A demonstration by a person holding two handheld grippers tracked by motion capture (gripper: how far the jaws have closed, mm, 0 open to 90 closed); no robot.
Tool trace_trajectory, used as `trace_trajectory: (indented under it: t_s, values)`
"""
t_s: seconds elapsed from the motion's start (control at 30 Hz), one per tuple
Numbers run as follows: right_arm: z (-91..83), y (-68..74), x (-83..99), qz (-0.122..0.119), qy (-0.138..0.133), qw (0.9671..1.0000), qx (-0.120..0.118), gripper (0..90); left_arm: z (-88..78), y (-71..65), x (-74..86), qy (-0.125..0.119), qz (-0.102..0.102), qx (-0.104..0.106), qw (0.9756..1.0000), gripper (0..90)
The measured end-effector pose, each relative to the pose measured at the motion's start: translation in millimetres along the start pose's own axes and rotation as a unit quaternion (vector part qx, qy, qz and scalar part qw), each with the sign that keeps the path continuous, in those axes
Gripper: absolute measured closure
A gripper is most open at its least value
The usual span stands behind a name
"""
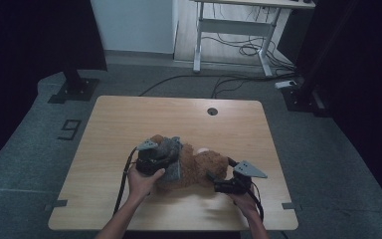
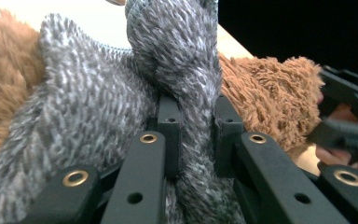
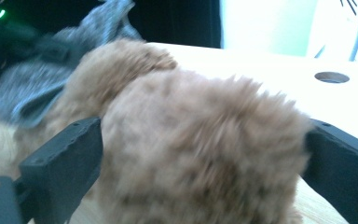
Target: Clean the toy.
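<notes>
A brown plush toy point(image 1: 204, 167) lies on the wooden table point(image 1: 179, 114) near its front edge, with a grey knitted garment point(image 1: 171, 167) at its left end. My left gripper point(image 1: 168, 158) is shut on a bunched fold of that grey knit point(image 2: 186, 70), which is squeezed between the two pads point(image 2: 169, 126). My right gripper point(image 1: 212, 177) sits at the toy's right end. Its jaws stand wide, one on each side of a furry brown part point(image 3: 191, 140), and do not squeeze it. In the right gripper view the grey garment point(image 3: 32, 88) lies behind the toy.
A round cable hole point(image 1: 212, 111) sits near the table's far edge. Beyond the table a white desk frame point(image 1: 234, 25) stands over loose cables on the floor. Black stand bases point(image 1: 72, 89) flank the table. Bare tabletop stretches behind the toy.
</notes>
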State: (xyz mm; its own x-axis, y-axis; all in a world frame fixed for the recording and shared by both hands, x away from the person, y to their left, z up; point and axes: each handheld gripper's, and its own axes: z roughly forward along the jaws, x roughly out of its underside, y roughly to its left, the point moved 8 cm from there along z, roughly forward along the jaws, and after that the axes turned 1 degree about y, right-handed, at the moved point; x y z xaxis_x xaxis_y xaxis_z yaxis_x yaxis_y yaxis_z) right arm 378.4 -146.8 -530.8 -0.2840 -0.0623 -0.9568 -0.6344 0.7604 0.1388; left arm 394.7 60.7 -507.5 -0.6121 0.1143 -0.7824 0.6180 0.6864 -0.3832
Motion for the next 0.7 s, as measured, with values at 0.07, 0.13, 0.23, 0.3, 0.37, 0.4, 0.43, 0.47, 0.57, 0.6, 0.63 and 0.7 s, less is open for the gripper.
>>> trace_trajectory:
  t_s: [0.07,0.13,0.23,0.3,0.37,0.4,0.43,0.47,0.57,0.6,0.63,0.7]
  values:
    - [4.3,-0.6,-3.3,0.006,0.010,0.9999,0.000,0.7,-1.7,-1.2,1.9,-0.004,-0.002,0.002,1.0000,77.4]
    - [12.2,-0.2,-1.8,0.011,0.034,0.9993,0.002,0.0,-2.8,-2.5,3.1,-0.004,0.001,0.003,1.0000,77.3]
    - [24.0,0.8,5.9,0.018,0.073,0.9971,0.007,0.0,-4.8,-4.5,5.5,-0.003,0.005,0.006,1.0000,77.3]
    - [29.9,2.2,14.6,0.017,0.090,0.9957,0.010,6.5,-5.5,-5.2,6.9,-0.004,0.006,0.009,0.9999,77.3]
    - [29.2,3.7,18.3,0.012,0.090,0.9958,0.012,14.5,-7.2,-6.5,8.2,-0.006,0.005,0.013,0.9999,77.2]
    - [27.6,4.6,19.1,0.007,0.090,0.9958,0.015,18.2,-8.4,-7.9,8.5,-0.007,0.002,0.017,0.9998,77.0]
    - [25.9,6.0,20.3,-0.005,0.090,0.9958,0.018,21.4,-10.3,-9.6,8.5,-0.008,0.000,0.021,0.9997,76.7]
    - [24.4,7.5,21.7,-0.013,0.089,0.9957,0.022,23.7,-12.7,-11.9,7.7,-0.012,-0.001,0.026,0.9996,76.5]
    - [21.1,9.9,25.2,-0.031,0.085,0.9955,0.029,28.6,-19.3,-20.3,3.4,-0.022,0.007,0.028,0.9993,76.4]
    - [20.3,9.5,26.4,-0.034,0.081,0.9957,0.030,29.7,-20.7,-23.3,1.1,-0.026,0.012,0.027,0.9992,76.5]
    - [19.8,9.2,27.0,-0.034,0.079,0.9959,0.029,30.3,-22.7,-28.3,-3.8,-0.031,0.022,0.023,0.9990,76.5]
    - [18.8,8.7,28.3,-0.037,0.072,0.9963,0.028,31.1,-25.0,-38.3,-15.5,-0.043,0.036,0.020,0.9982,76.6]
